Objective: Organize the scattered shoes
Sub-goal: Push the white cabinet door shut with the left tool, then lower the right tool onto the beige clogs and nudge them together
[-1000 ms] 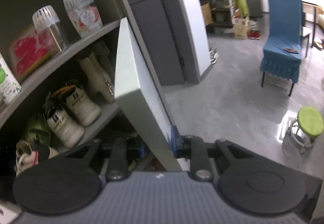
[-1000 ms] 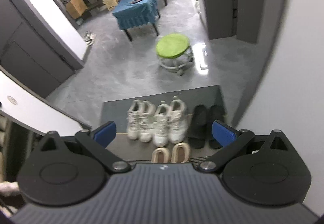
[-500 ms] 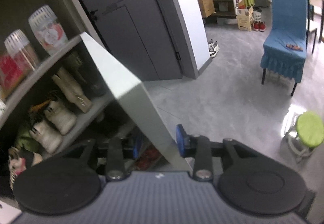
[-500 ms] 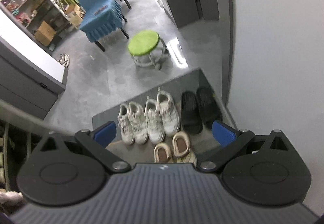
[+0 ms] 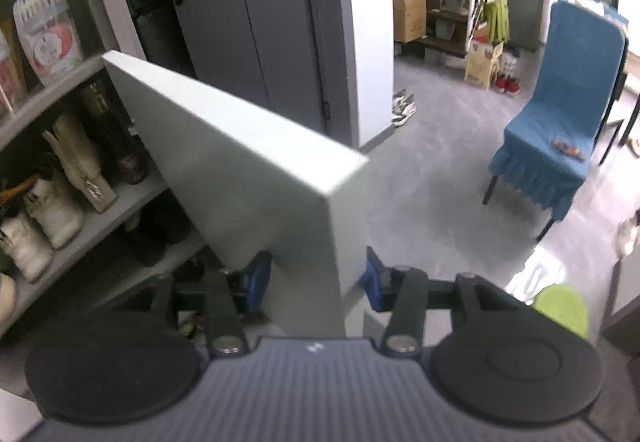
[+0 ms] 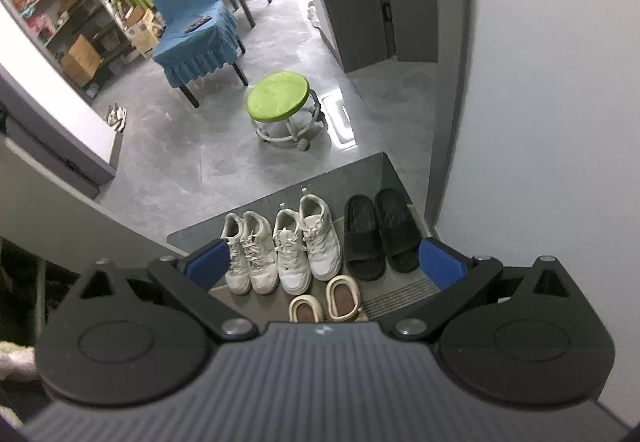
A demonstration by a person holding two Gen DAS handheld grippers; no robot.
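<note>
Door swing: since a second ago the cabinet door [image 5: 256, 178], held at its free edge by the left tool [image 5: 316, 276], has swung from nearly edge-on to broadside across the left view; its edge is now well out from the shelves.
Left tool: both blue pads sit either side of the door edge, narrowly parted; whether they pinch it or only straddle it I cannot tell.
Shelves: left of the door, white sneakers [image 5: 38, 226] and a pale boot [image 5: 82, 166] stand on the middle shelf [image 5: 116, 210], dark pairs on the shelf below.
Right tool: [image 6: 324, 264] wide open and empty; its view has tilted down and nearer to the mat [image 6: 372, 170].
Shoes on mat, left to right: two white pairs [image 6: 280, 246], black slides [image 6: 380, 234], with beige slippers [image 6: 326, 302] nearest; each pair lies side by side, toes one way.
Meaning: my judgement is that the door is being opened or shut; the tidy rows fit either shoes already lined up or shoes waiting to go on shelves.
Hidden: the door covers the right part of the shelves; the lowest shelf is dark and blurred; the beige heels are cut off by the tool body; a far pair [image 5: 402, 106] by the wall is too small to read.
</note>
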